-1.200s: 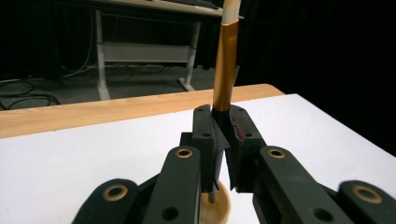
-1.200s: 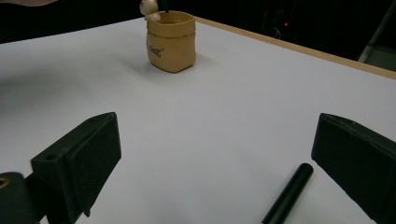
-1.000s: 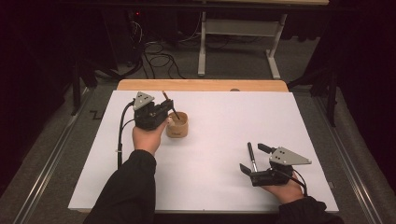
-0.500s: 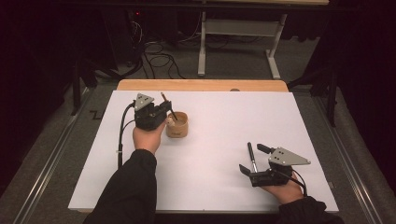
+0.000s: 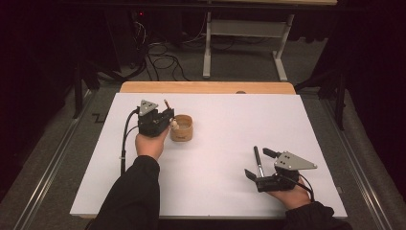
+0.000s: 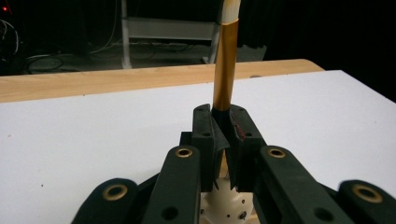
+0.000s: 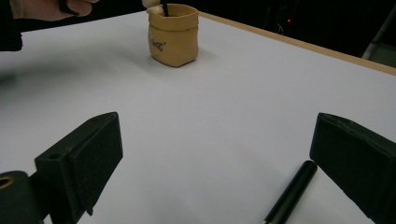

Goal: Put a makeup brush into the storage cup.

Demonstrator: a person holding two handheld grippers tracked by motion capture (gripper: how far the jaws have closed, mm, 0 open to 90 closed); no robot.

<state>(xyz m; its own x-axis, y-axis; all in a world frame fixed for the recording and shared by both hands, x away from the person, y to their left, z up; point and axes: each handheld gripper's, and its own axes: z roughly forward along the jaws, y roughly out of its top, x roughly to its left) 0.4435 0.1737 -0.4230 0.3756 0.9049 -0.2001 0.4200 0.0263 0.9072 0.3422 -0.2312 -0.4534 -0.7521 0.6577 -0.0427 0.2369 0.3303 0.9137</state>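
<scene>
Left gripper [image 5: 165, 120] clamps gold-handled brush [image 6: 225, 70] at tan cup [image 5: 182, 128]; right gripper [image 5: 261, 167] wide open beside unplaced black pen [image 5: 258, 162].

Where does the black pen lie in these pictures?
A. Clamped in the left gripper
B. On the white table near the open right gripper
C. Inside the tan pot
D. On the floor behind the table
B: the black pen lies flat on the white table, just beside the right gripper, whose jaws stand wide apart and do not touch it; the right gripper view shows it near one jaw.
</scene>
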